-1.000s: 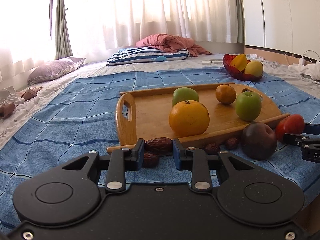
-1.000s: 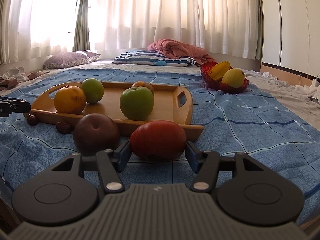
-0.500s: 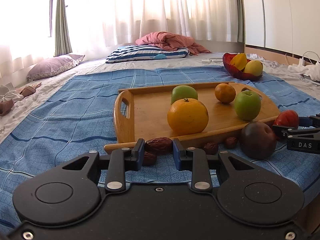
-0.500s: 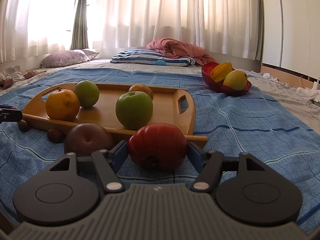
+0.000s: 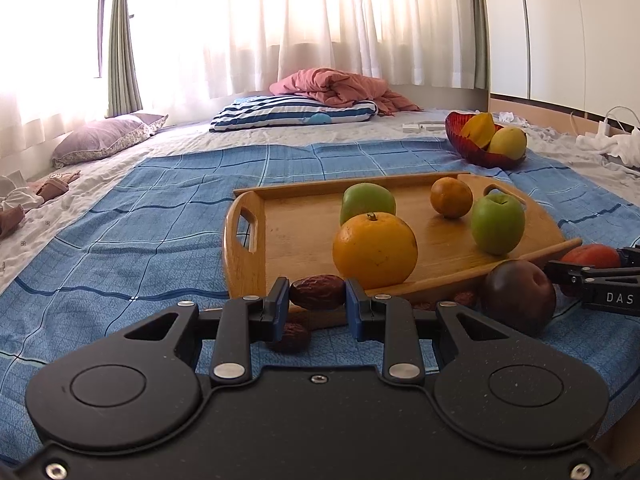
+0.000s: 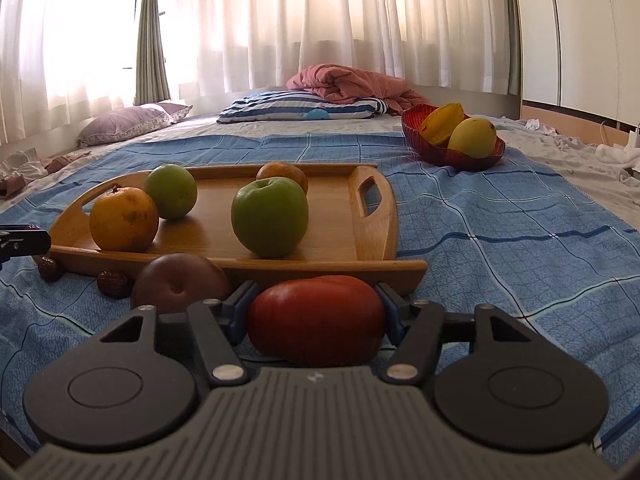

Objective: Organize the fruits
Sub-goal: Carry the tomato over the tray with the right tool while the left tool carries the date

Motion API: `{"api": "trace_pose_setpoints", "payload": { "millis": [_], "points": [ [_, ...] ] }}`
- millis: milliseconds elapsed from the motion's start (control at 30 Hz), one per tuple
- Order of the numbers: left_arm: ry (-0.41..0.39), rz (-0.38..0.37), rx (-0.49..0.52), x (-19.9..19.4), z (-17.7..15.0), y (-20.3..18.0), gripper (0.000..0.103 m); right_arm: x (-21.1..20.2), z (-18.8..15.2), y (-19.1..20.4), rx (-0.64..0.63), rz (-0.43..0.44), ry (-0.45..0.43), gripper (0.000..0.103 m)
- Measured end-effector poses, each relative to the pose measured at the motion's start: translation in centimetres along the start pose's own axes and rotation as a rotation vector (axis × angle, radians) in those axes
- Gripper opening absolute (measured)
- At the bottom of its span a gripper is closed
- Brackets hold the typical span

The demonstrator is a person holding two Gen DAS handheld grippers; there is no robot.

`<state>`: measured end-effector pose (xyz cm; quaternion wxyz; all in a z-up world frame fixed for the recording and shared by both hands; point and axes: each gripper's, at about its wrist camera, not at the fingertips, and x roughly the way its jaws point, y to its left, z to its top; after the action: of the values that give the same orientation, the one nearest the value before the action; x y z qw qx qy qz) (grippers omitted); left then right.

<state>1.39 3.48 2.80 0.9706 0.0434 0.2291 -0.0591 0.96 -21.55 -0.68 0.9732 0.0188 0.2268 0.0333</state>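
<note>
Left tool (image 5: 317, 298): clenched on a brown dried date (image 5: 317, 291), held just in front of the tray's near rim.
Right tool (image 6: 316, 308): jaws have just been closing; both pads press the sides of a red tomato (image 6: 316, 318), so it is grasping it, just in front of the tray's near edge.
Wooden tray (image 6: 372, 236): lies on the blue checked cloth (image 6: 500, 248) on the bed.
On tray: large orange (image 5: 375, 251), two green apples (image 5: 497, 223) (image 5: 367, 203), small orange (image 5: 451, 197).
Off tray: dark plum (image 6: 180, 282) on the cloth, just left of the tomato; loose dates (image 6: 114, 283) along the tray's front edge.
Red bowl (image 6: 452, 156): beyond the tray, well apart, holding yellow fruit (image 6: 472, 138).
Background: striped pillow (image 5: 296, 114) and pink blanket (image 5: 340, 88) by the curtains.
</note>
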Motion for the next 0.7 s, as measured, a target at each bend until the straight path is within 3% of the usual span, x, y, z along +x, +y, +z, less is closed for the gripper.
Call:
{"api": "trace_pose_setpoints", "payload": {
  "millis": [233,467,700],
  "points": [
    [0.002,-0.013,-0.026,1.7,2.6,0.4,0.028,-0.8,2.7,-0.6,0.048,0.03,-0.051,0.065],
    [-0.002,-0.054,-0.096,5.1,7.1,1.8,0.028,2.1,8.0,-2.0,0.149,0.088,-0.047,0.065],
    [0.111,-0.142,-0.207,10.9,11.4,3.2,0.028,7.9,13.4,-2.3,0.192,0.143,0.028,0.065]
  ]
}}
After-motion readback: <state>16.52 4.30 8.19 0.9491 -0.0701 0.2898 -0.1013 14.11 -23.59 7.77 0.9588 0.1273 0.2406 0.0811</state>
